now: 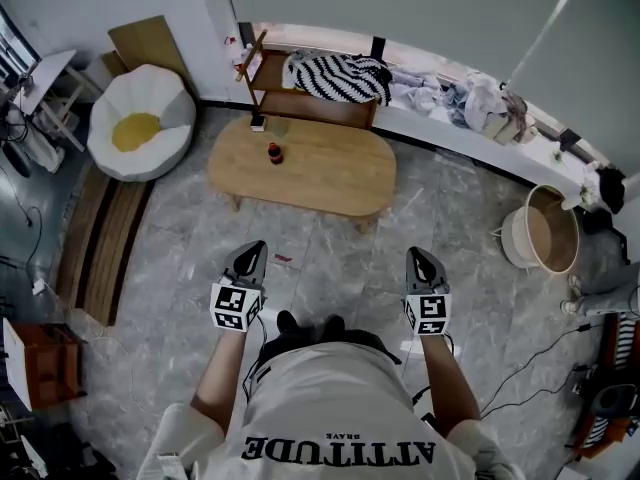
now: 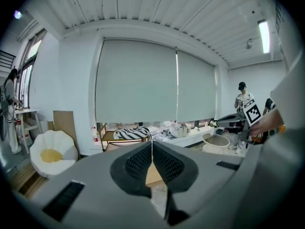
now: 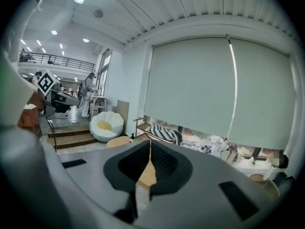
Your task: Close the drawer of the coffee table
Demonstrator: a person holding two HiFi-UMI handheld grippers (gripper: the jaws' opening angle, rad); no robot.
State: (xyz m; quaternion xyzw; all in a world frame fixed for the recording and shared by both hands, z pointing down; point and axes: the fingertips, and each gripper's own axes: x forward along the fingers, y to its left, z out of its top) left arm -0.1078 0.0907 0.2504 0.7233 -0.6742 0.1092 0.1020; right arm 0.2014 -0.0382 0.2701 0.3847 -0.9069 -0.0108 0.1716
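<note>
The oval wooden coffee table (image 1: 320, 173) stands on the marble floor ahead of me, with a small dark red bottle (image 1: 274, 153) and a small dark object (image 1: 257, 124) on its top. No drawer shows from above. My left gripper (image 1: 257, 247) and right gripper (image 1: 415, 253) hover side by side over the floor, short of the table's near edge, both shut and empty. In the left gripper view the jaws (image 2: 152, 150) meet with a sliver of the table (image 2: 153, 176) below them. In the right gripper view the jaws (image 3: 149, 152) are likewise together, and the tabletop (image 3: 146, 176) shows beneath.
A white round seat with a yellow centre (image 1: 140, 120) sits far left. Behind the table is a wooden rack (image 1: 300, 98) holding a striped cloth (image 1: 340, 76). A round basket (image 1: 545, 230) and cables lie at the right, wooden steps (image 1: 105, 233) at the left.
</note>
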